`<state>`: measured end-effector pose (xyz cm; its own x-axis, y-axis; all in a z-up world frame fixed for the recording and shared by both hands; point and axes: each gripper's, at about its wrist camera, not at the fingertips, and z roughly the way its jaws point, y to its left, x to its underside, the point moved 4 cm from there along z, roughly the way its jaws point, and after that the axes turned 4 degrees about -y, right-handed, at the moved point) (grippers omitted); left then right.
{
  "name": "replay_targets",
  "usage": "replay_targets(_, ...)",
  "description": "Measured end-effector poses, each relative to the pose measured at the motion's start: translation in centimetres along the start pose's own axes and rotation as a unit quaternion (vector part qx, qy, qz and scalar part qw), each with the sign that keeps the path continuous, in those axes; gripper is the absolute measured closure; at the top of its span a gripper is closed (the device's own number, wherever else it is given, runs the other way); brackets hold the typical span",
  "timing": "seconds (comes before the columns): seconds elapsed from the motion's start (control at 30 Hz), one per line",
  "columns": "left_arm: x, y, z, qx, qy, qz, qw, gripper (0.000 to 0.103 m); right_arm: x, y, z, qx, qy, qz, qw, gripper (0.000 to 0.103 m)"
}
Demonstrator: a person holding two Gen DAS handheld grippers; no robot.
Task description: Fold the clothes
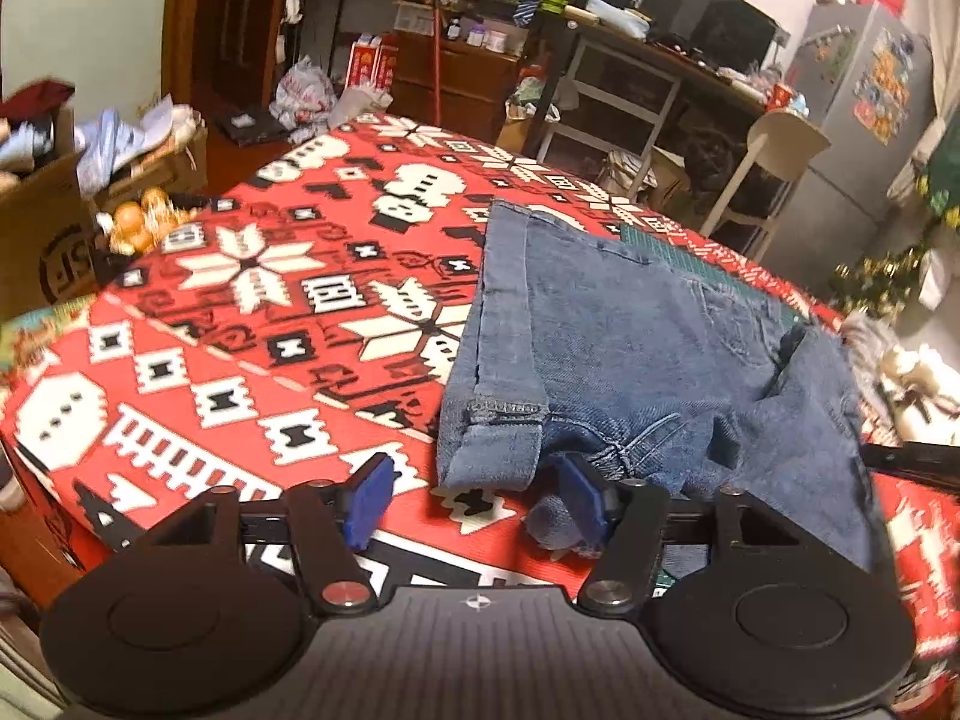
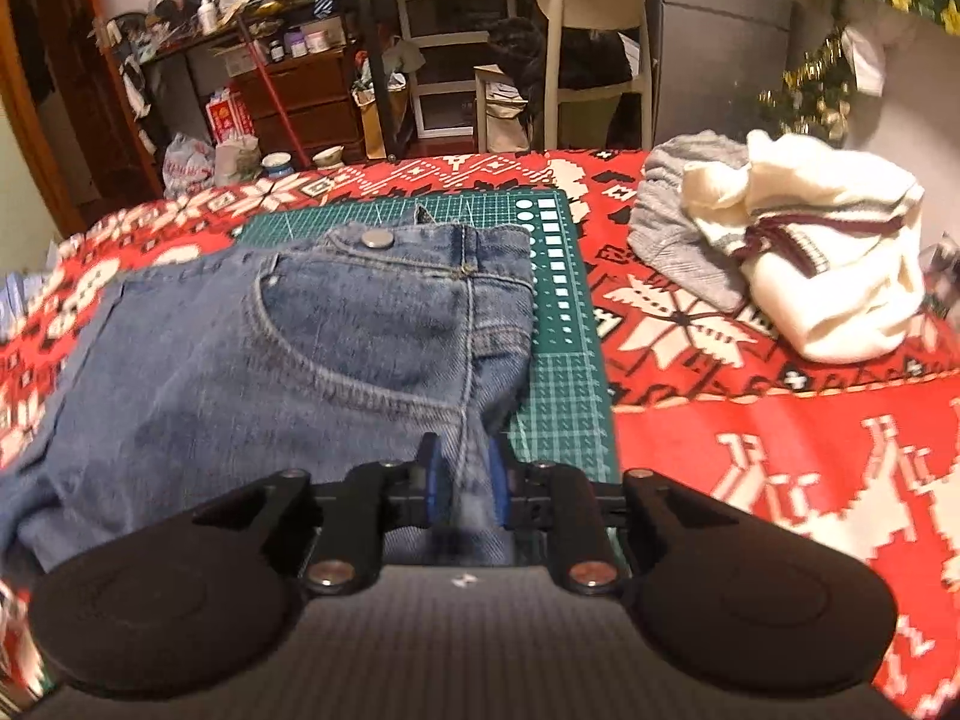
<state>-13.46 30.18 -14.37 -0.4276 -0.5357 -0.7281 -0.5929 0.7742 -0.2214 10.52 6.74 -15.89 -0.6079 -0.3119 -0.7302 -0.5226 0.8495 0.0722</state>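
Jeans: blue denim shorts [image 2: 288,348] lie folded on the green cutting mat [image 2: 558,276], on the bench with the red patterned cloth [image 1: 240,276]; metal waist button faces up.
Left claw [image 1: 474,495]: wide apart, astride the cuffed leg hem, pads not pressing it.
Right claw [image 2: 462,480]: narrow gap, denim between the pads; whether it is gripped, cannot tell.
Writing: cardboard box [image 1: 42,240] bears a round black logo, unreadable.
Other clothes: grey and cream knitwear [image 2: 798,252] piled well apart on the right.
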Motion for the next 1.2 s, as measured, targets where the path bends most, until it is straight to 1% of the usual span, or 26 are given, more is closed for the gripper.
replay_targets(0.03, 0.0, -0.1, 0.0, -0.001, 0.000, 0.003, 1.0000, 0.037, 0.3, 0.1, -0.6, 0.003, -0.002, -0.011, 1.000, 0.075)
replay_targets(0.07, 0.1, -0.2, 0.0, -0.001, -0.001, 0.006, 1.0000, 0.037, 0.6, 0.2, -1.2, 0.001, -0.004, -0.020, 1.000, 0.070)
replay_targets(0.13, 0.1, -0.5, 0.0, -0.003, -0.001, 0.013, 0.9999, 0.037, 1.3, 0.5, -2.3, -0.007, -0.006, -0.026, 1.000, 0.064)
replay_targets(0.2, 0.2, -0.7, 0.0, -0.004, -0.001, 0.016, 0.9999, 0.037, 2.4, 0.6, -3.5, -0.017, -0.001, -0.021, 1.000, 0.054)
replay_targets(0.23, 0.2, -0.6, 0.0, -0.003, -0.001, 0.014, 0.9999, 0.037, 3.0, 0.6, -4.1, -0.023, 0.002, -0.018, 1.000, 0.051)
replay_targets(0.27, 0.2, -0.6, 0.0, -0.004, -0.001, 0.013, 0.9999, 0.037, 3.6, 0.6, -4.7, -0.028, 0.005, -0.015, 0.999, 0.045)
replay_targets(0.3, 0.2, -0.6, 0.1, -0.004, -0.001, 0.013, 0.9999, 0.037, 4.3, 0.5, -5.3, -0.031, 0.008, -0.012, 0.999, 0.042)
replay_targets(0.43, 0.3, -0.9, 0.2, 0.000, 0.003, 0.016, 0.9999, 0.037, 6.6, 0.9, -6.4, -0.040, 0.027, -0.012, 0.999, 0.042)
replay_targets(0.57, 0.3, -1.0, -0.1, -0.001, -0.001, 0.016, 0.9999, 0.037, 8.0, 1.3, -6.4, -0.054, 0.042, 0.002, 0.998, 0.042)
replay_targets(0.63, 0.2, -0.8, -0.2, -0.003, -0.003, 0.012, 0.9999, 0.037, 8.3, 1.6, -6.2, -0.058, 0.048, -0.003, 0.997, 0.043)
replay_targets(0.67, 0.2, -0.7, -0.3, -0.003, -0.004, 0.009, 0.9999, 0.037, 8.4, 1.7, -6.1, -0.059, 0.048, -0.006, 0.997, 0.047)
replay_targets(0.7, 0.3, -0.6, -0.3, -0.004, -0.004, 0.006, 1.0000, 0.037, 8.4, 1.9, -6.0, -0.060, 0.048, -0.009, 0.997, 0.055)
replay_targets(0.73, 0.3, -0.5, -0.4, -0.005, -0.004, 0.004, 1.0000, 0.037, 8.3, 2.1, -6.1, -0.058, 0.046, -0.013, 0.997, 0.059)
replay_targets(0.77, 0.3, -0.4, -0.4, -0.005, -0.004, 0.002, 1.0000, 0.037, 8.2, 2.2, -6.1, -0.057, 0.044, -0.016, 0.997, 0.075)
replay_targets(0.8, 0.4, -0.3, -0.4, -0.006, -0.003, 0.000, 1.0000, 0.037, 8.1, 2.3, -6.1, -0.056, 0.042, -0.019, 0.997, 0.083)
replay_targets(0.83, 0.4, -0.1, -0.4, -0.007, -0.003, -0.003, 1.0000, 0.037, 8.0, 2.4, -6.1, -0.056, 0.039, -0.017, 0.997, 0.085)
replay_targets(0.87, 0.4, 0.0, -0.5, -0.006, -0.002, -0.005, 1.0000, 0.037, 7.9, 2.4, -6.2, -0.056, 0.036, -0.015, 0.998, 0.089)
replay_targets(0.9, 0.4, 0.1, -0.5, -0.006, -0.004, -0.007, 0.9999, 0.037, 7.6, 2.0, -6.3, -0.051, 0.030, -0.011, 0.998, 0.092)
replay_targets(1.0, 0.3, 0.2, -0.8, -0.006, -0.009, -0.011, 0.9999, 0.037, 6.6, 1.0, -6.9, -0.036, 0.010, 0.001, 0.999, 0.095)
replay_targets(1.1, 0.1, 0.2, -0.8, -0.005, -0.010, -0.010, 0.9999, 0.037, 5.4, -0.7, -7.4, -0.021, -0.007, 0.018, 1.000, 0.095)
replay_targets(1.2, 0.1, 0.1, -0.7, -0.002, -0.009, -0.010, 0.9999, 0.037, 4.8, -2.9, -7.9, -0.009, -0.012, 0.038, 0.999, 0.096)
